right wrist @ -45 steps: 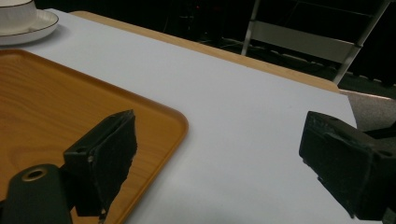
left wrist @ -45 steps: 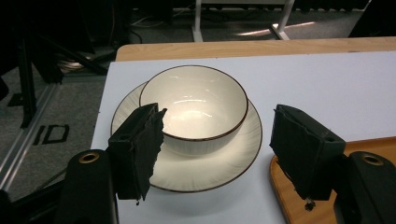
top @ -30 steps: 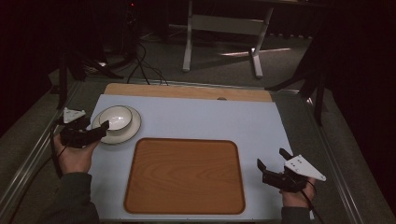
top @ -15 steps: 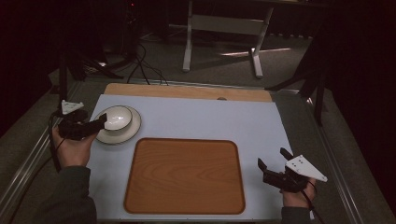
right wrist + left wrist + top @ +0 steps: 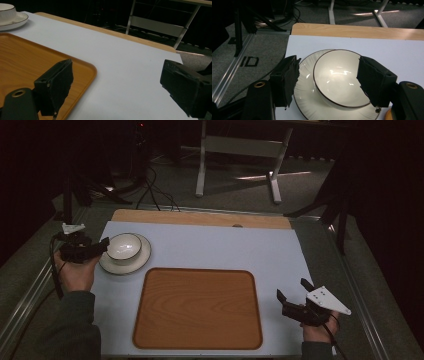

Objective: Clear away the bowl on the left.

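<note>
A white bowl (image 5: 124,246) with a dark rim sits on a white plate (image 5: 142,258) at the left of the pale mat. My left gripper (image 5: 105,245) is level with the bowl's left rim, pointing right at it. In the left gripper view the bowl (image 5: 339,80) and plate (image 5: 308,72) lie between and just beyond the jaws of the left gripper (image 5: 328,80). Those jaws have just been closing a little, but the pads stand apart from the bowl. My right gripper (image 5: 291,288) rests open at the front right, beside the wooden tray (image 5: 200,307), with nothing between its fingers.
The tray (image 5: 25,57) fills the middle front of the mat (image 5: 225,247). A wooden strip (image 5: 200,218) runs along the table's far edge. Metal rails border both sides. Cables and a desk frame (image 5: 237,145) stand on the floor beyond.
My left hand has moved away from me and slightly left, bringing the gripper level with the bowl's left side. The right gripper has stayed put.
</note>
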Action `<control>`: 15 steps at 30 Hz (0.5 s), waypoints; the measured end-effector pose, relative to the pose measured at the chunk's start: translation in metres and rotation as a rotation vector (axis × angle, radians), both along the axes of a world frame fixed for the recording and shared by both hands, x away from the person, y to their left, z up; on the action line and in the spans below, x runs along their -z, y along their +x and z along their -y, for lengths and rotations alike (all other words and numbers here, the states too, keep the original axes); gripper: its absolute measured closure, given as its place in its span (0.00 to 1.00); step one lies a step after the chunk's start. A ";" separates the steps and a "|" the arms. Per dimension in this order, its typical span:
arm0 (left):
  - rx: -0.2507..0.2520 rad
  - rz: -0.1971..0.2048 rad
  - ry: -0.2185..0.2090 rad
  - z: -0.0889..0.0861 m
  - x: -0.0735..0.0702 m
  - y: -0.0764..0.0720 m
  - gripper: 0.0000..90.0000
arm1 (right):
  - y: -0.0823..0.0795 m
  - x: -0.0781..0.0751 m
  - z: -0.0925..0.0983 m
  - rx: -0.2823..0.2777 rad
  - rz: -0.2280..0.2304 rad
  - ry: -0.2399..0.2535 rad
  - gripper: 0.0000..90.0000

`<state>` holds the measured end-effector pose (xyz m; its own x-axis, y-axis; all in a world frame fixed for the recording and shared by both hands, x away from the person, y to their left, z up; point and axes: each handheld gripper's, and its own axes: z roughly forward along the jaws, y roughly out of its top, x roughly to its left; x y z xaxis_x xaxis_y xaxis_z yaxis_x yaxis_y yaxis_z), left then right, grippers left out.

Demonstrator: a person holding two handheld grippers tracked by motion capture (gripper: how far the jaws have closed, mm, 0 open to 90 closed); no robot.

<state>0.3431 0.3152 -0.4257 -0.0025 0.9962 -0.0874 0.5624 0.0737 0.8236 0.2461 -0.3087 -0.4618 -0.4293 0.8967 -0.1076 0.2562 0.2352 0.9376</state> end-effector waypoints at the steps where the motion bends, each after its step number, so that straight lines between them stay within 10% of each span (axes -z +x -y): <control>1: -0.002 -0.006 0.001 -0.001 0.001 0.001 0.38 | 0.000 0.000 0.000 0.000 0.002 -0.001 0.12; 15: -0.023 -0.060 0.022 -0.002 0.013 0.015 0.42 | 0.000 0.000 0.000 0.001 0.005 0.003 0.12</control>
